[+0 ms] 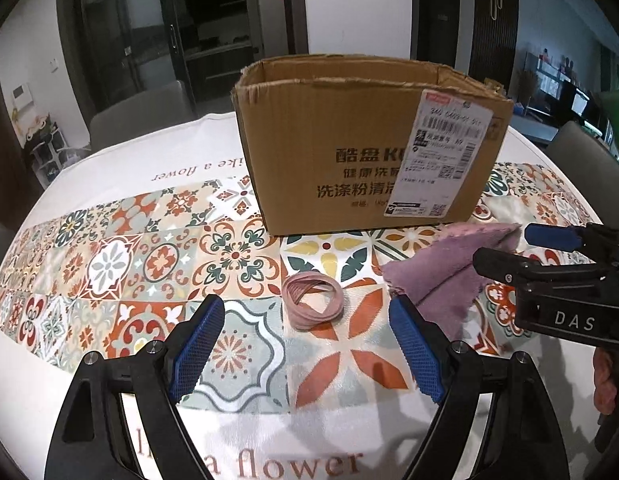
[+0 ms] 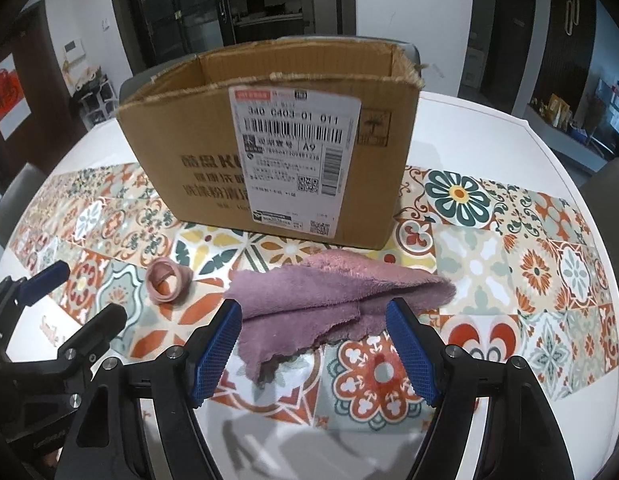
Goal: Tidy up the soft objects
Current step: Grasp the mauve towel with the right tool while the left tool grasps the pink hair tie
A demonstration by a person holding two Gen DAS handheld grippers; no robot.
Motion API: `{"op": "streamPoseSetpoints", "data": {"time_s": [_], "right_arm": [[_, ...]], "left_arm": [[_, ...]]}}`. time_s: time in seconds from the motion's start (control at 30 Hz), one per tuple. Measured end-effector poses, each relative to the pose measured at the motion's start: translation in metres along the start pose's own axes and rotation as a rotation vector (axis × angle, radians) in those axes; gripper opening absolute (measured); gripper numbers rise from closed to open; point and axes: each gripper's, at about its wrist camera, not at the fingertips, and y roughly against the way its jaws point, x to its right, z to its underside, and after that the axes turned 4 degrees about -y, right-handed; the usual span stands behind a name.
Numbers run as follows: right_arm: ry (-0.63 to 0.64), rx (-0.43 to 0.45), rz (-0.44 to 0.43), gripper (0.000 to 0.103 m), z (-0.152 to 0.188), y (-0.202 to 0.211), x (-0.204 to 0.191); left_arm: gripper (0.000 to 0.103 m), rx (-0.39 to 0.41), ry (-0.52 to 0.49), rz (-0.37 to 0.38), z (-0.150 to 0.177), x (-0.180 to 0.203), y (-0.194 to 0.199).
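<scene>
A round table (image 2: 489,128) is wearing a white cloth with a wide strip of bright flower tiles across it. A big brown box (image 2: 269,148) is sitting on that strip, toward the far side, with its top open and a white label on its near wall. Just in front of the box, a purple towel (image 2: 333,292) is lying crumpled on the tiles, close to the box but not touching it. The right gripper (image 2: 313,352) is hanging just above the table with its blue fingers spread wide, and the near edge of the towel is lying between them, but they are not squeezing it. The left gripper (image 1: 305,348) is also standing wide open and holding nothing. A small pink band (image 1: 312,299) is lying twisted on the tiles, just past the left gripper and beside the towel.
</scene>
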Motion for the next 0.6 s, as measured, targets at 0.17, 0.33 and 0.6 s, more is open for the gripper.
{"op": "streamPoseSetpoints", "data": {"time_s": [0.17, 0.33, 0.6], "right_arm": [[0.024, -0.021, -0.003, 0.076, -0.004, -0.016, -0.002], [0.037, -0.057, -0.003, 0.075, -0.004, -0.034, -0.001], [0.008, -0.116, -0.016, 0.075, -0.006, -0.061, 0.009]], "left_arm": [[0.084, -0.032, 0.002, 0.019, -0.001, -0.003, -0.022], [0.084, -0.063, 0.016, 0.040, -0.001, -0.003, -0.038], [0.084, -0.109, 0.038, 0.062, 0.000, -0.001, -0.063]]}}
